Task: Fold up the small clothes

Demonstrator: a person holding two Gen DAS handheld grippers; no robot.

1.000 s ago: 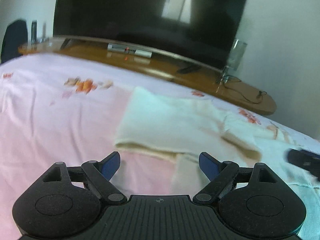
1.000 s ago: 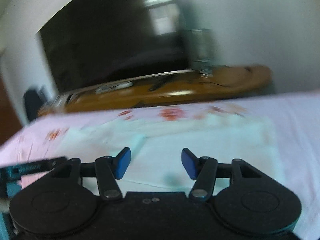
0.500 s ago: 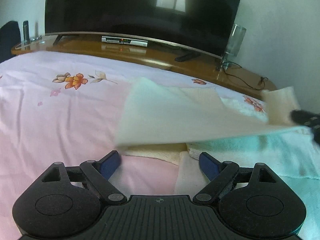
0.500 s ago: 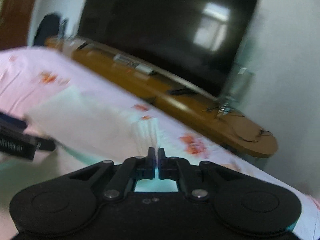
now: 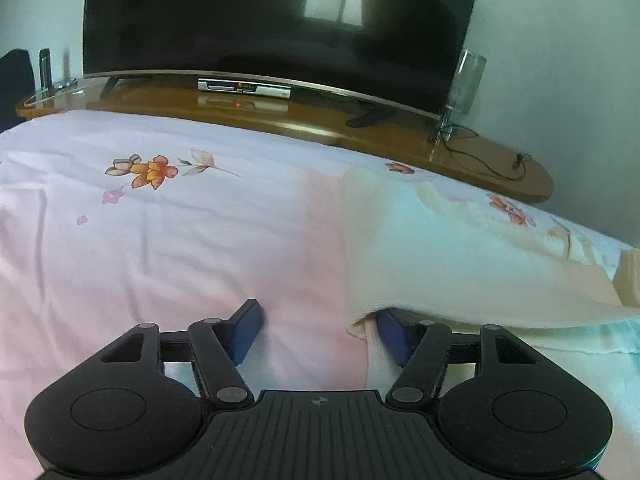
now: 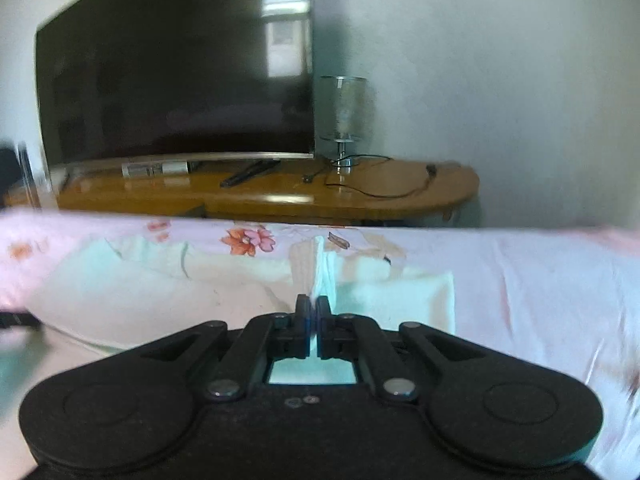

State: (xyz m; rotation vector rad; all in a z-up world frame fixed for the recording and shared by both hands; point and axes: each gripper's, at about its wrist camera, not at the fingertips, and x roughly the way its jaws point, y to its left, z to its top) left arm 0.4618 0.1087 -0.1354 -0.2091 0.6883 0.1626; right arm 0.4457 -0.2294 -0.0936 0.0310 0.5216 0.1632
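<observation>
A small cream garment lies on the pink floral bedsheet, right of centre in the left wrist view. My left gripper is open and low over the sheet; its right finger sits under the garment's near-left corner. In the right wrist view my right gripper is shut on an edge of the cream garment, holding a ridge of cloth lifted above the rest of it.
A wooden TV stand runs along the bed's far side, bearing a large dark TV, a set-top box, a remote, a glass lamp and cables. The sheet extends left of the garment.
My right gripper shut on the garment's edge and pulled it rightward. The lifted flap came down over the garment. My left gripper shifted so the cloth's corner now covers its right finger.
</observation>
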